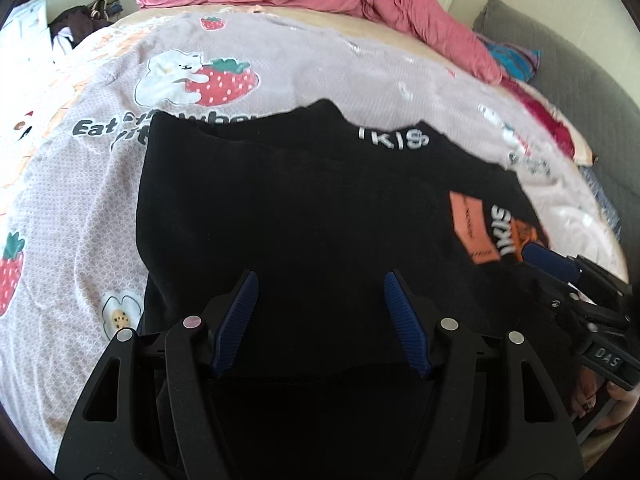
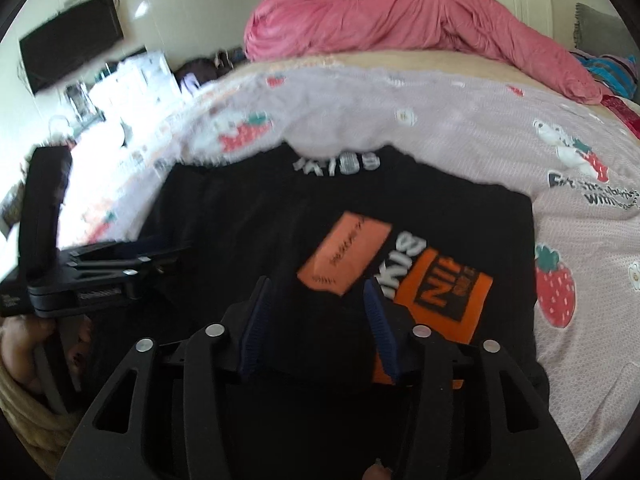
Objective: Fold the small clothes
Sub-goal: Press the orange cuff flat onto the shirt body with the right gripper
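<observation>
From where I'm sitting, the black cotton t-shirt with orange patches and white lettering is lying spread out on the bed's pinkish strawberry-print cover, right under both tools. My left hand-held gripper hangs over its plain near edge, jaws apart, gripping nothing. My right hand-held gripper sits just beside it over the orange print, also released.

The left claw points steeply down, its 2 blue pads parted with nothing pinched between them. The right claw tilts down alike, its pads standing apart, gripping nothing.
</observation>
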The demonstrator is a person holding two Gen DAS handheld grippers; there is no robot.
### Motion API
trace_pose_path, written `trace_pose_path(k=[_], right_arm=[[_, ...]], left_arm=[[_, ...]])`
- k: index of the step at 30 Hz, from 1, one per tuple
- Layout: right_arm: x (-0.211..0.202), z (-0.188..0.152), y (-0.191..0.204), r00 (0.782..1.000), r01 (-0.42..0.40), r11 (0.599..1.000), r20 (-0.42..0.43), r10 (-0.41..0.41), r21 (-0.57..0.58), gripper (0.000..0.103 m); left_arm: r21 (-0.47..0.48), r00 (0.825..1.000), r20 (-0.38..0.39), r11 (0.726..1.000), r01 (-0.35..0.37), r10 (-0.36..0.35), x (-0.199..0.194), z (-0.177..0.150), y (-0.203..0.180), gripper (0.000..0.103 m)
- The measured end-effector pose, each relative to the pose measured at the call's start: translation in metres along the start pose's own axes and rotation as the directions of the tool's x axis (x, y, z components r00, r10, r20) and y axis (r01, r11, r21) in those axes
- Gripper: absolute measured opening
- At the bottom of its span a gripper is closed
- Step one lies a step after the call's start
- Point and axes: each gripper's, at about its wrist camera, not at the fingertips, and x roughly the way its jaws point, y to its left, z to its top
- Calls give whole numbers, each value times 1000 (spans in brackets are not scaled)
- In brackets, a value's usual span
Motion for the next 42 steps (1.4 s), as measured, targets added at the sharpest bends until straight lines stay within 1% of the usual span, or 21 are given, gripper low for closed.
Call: trace_pose_path(k=[1, 2, 3, 6, 10, 13, 16, 19, 21, 24, 26, 29, 31, 32, 36, 38, 42], right_arm=[[5, -1, -1, 999, 25, 1000, -24, -25, -2, 52], [13, -3, -3, 995, 79, 997, -65, -79, -4, 53], [19, -5, -7, 990, 111, 994, -85, -111, -3, 53], [21, -6, -14, 993, 83, 996, -90, -80, 39, 53], [20, -8, -17, 994, 69, 997, -84, -65, 46, 54], [13, -8, -19, 997, 35, 997, -73, -29, 75, 58], [6, -4, -23, 998, 2, 994, -61, 4, 111, 59], [1, -3, -26, 999, -8, 992, -48, 15, 125, 62], [-5, -2, -27, 999, -17, 991, -33, 21, 130, 75], [-12, 0, -28, 1000, -26, 990, -8, 27, 140, 75], [-14, 1, -28, 1000, -26, 989, 4, 26, 144, 76], [-19, 2, -27, 999, -28, 990, 20, 25, 140, 76], [-22, 2, -26, 999, -26, 990, 31, 22, 137, 90], [-25, 3, -26, 999, -21, 990, 45, 15, 137, 91], [-31, 5, -28, 998, -28, 989, 67, 19, 143, 94], [-34, 6, -28, 997, -30, 989, 78, 19, 142, 94], [-41, 7, -30, 995, -33, 989, 102, 18, 146, 94]], left_arm=[[9, 1000, -2, 1000, -7, 7, 1, -1, -1, 58], [13, 1000, -4, 1000, -11, 11, 1, -2, -1, 58], [16, 1000, -6, 1000, -12, 12, 2, -3, -1, 58], [19, 1000, -7, 1000, -15, 15, 3, -3, -2, 59], [26, 1000, -2, 1000, -15, 16, 2, -3, -4, 62], [28, 1000, 1, 1000, -13, 13, 1, -4, -5, 65], [12, 1000, 3, 1000, 11, -11, -2, -3, -3, 67], [-12, 999, 10, 999, 34, -34, -7, -3, 1, 67], [-40, 997, 24, 997, 68, -67, -13, -3, 5, 70], [-79, 993, 51, 991, 111, -107, -21, -2, 10, 72], [-95, 990, 79, 988, 125, -118, -28, -2, 12, 74], [-94, 987, 116, 988, 122, -111, -39, 0, 14, 78], [-97, 985, 136, 988, 121, -107, -44, 2, 16, 79], [-98, 984, 142, 988, 121, -106, -46, 2, 17, 81], [-103, 982, 168, 989, 106, -88, -53, 2, 20, 87], [-98, 981, 180, 991, 91, -72, -56, 2, 21, 93], [-94, 979, 197, 993, 72, -52, -62, 1, 22, 94]])
